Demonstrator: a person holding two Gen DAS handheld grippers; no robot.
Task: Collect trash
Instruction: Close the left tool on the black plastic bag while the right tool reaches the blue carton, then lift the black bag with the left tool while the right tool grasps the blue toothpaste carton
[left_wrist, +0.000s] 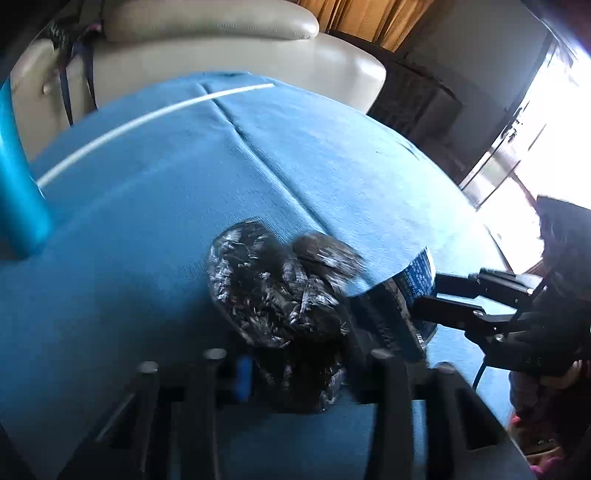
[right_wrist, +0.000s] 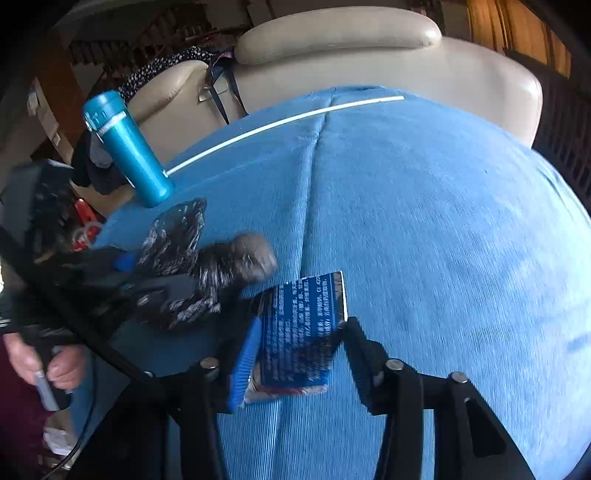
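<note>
A crumpled black plastic trash bag (left_wrist: 273, 295) is held in my left gripper (left_wrist: 299, 369), which is shut on its lower part; it also shows in the right wrist view (right_wrist: 184, 273). My right gripper (right_wrist: 295, 354) is shut on a blue printed packet (right_wrist: 299, 332), held just right of the bag above the blue cloth. In the left wrist view the packet (left_wrist: 413, 284) and the right gripper (left_wrist: 417, 306) sit close to the bag's right side.
A blue tablecloth (right_wrist: 424, 221) covers the table. A teal metal bottle (right_wrist: 125, 147) stands at the far left edge. A white straw (right_wrist: 288, 122) lies along the far side. A beige leather armchair (right_wrist: 369, 62) stands behind the table.
</note>
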